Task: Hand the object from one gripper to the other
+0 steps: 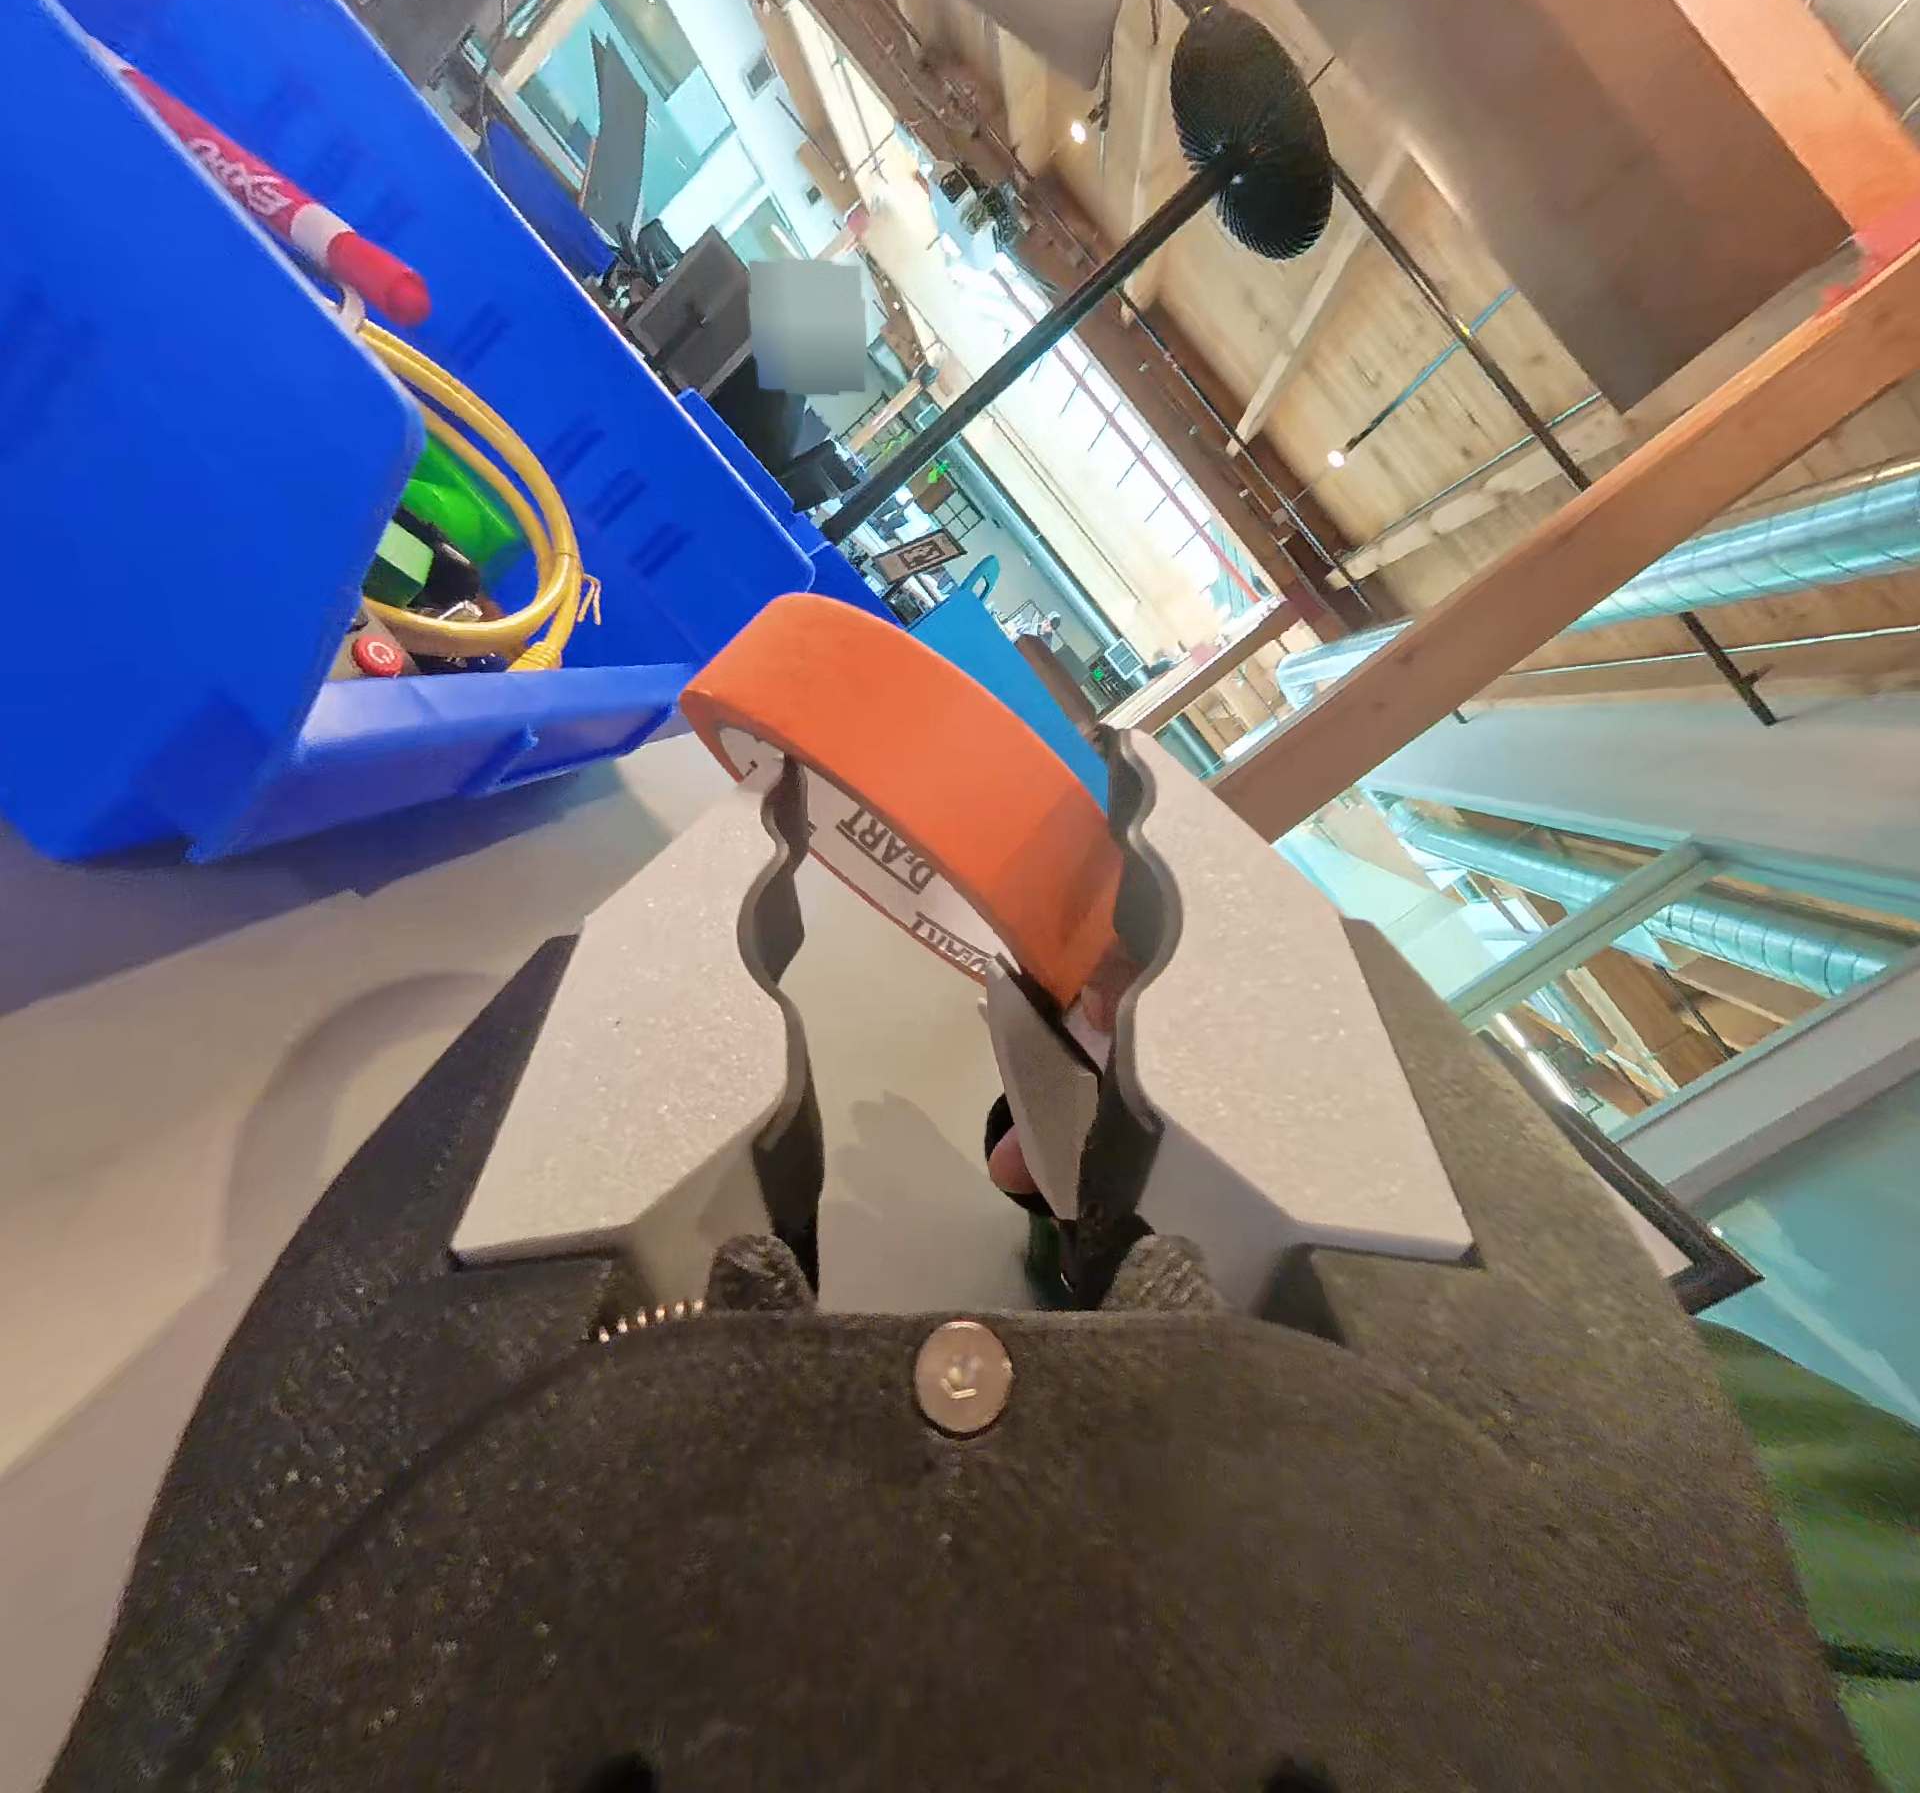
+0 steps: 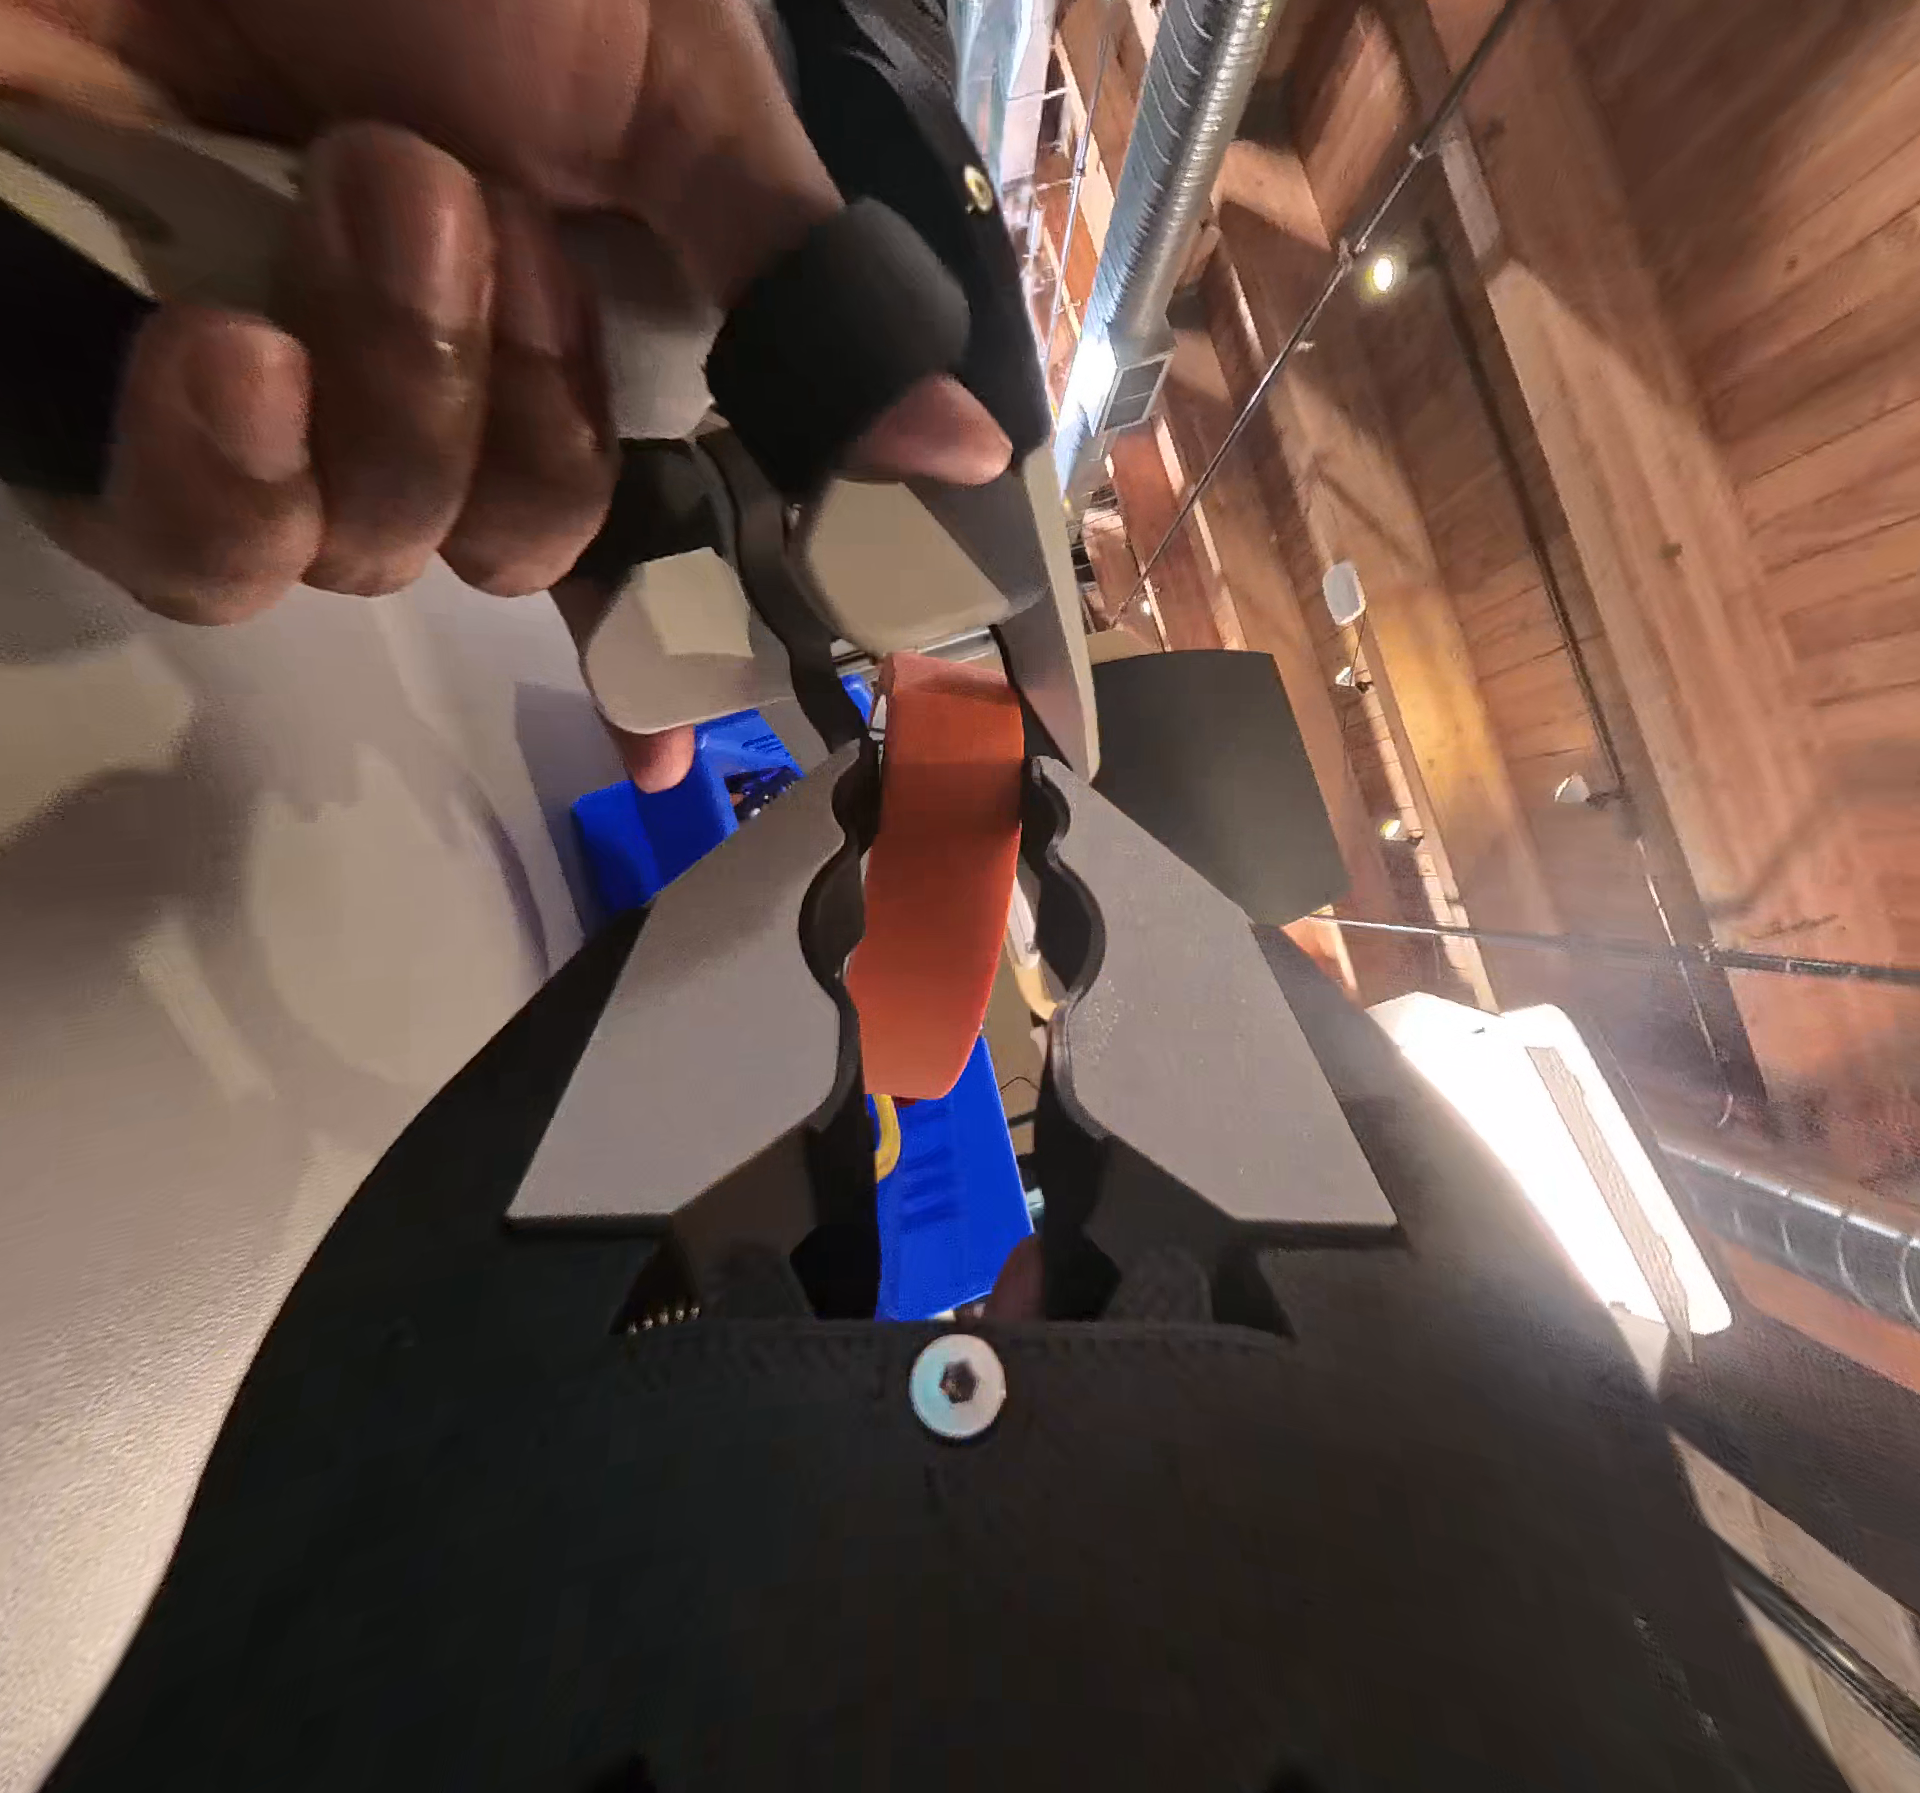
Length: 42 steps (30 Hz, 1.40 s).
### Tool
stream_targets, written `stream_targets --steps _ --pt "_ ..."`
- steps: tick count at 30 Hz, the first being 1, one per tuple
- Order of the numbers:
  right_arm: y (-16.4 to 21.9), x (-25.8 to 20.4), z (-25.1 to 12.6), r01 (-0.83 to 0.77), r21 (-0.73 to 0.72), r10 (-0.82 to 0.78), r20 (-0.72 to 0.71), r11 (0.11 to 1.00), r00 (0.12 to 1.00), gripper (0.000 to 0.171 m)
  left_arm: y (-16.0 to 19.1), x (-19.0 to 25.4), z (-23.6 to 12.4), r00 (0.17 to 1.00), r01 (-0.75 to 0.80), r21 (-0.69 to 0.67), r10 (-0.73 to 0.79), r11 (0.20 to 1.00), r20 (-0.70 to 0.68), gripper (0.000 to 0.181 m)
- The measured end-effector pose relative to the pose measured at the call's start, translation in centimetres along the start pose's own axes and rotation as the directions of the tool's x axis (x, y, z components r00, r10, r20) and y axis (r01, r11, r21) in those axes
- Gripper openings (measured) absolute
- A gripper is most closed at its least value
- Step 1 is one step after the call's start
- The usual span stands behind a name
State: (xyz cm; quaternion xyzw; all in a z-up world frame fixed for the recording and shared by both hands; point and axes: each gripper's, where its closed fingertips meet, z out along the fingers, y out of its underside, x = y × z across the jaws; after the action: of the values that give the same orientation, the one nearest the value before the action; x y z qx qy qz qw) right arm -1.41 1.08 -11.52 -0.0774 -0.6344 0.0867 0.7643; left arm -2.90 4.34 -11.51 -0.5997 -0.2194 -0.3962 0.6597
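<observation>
An orange tape roll with a white core sits between the fingertips of my left gripper, which is shut on it and holds it above the table. In the right wrist view the roll stands edge-on between the jaws of my right gripper, which press on both of its side faces. The left gripper comes in from above, held by a hand, and pinches the roll's far end. One grey finger of the right gripper shows behind the roll in the left wrist view.
A blue bin stands on the grey table to the left, holding a red marker, a yellow cable and other small items. The bin also shows below the grippers in the right wrist view. My left and right fingertips are right by each other.
</observation>
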Motion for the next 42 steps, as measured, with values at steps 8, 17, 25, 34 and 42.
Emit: stream_targets --steps 8,17,25,34,42 --pt "-0.5 3.2 -1.0 -0.597 0.117 0.583 0.134 0.794 0.802 0.057 -2.5 1.5 -1.4 0.991 -0.124 0.159 0.131 0.979 -0.028 0.02" --pt "3.9 3.4 -0.3 -0.983 -0.183 0.943 0.321 -0.024 -0.083 0.066 -2.0 6.7 -1.9 0.927 -0.095 0.162 0.147 0.982 -0.344 0.016" --pt "3.6 0.9 -0.4 -0.942 -0.328 0.92 0.342 -0.074 -0.191 0.035 4.1 9.9 -0.6 0.799 -0.477 -0.009 0.43 0.879 -0.42 0.017" --pt "9.6 7.4 -1.4 -0.862 -0.026 0.842 -0.198 0.507 0.501 0.009 1.0 6.7 0.4 0.837 -0.528 0.073 0.533 0.846 -0.128 0.057" --pt "6.4 7.7 -1.4 -0.407 -0.096 0.357 -0.328 0.909 0.875 0.011 0.2 6.2 0.3 0.748 -0.661 0.096 0.664 0.744 0.001 0.056"
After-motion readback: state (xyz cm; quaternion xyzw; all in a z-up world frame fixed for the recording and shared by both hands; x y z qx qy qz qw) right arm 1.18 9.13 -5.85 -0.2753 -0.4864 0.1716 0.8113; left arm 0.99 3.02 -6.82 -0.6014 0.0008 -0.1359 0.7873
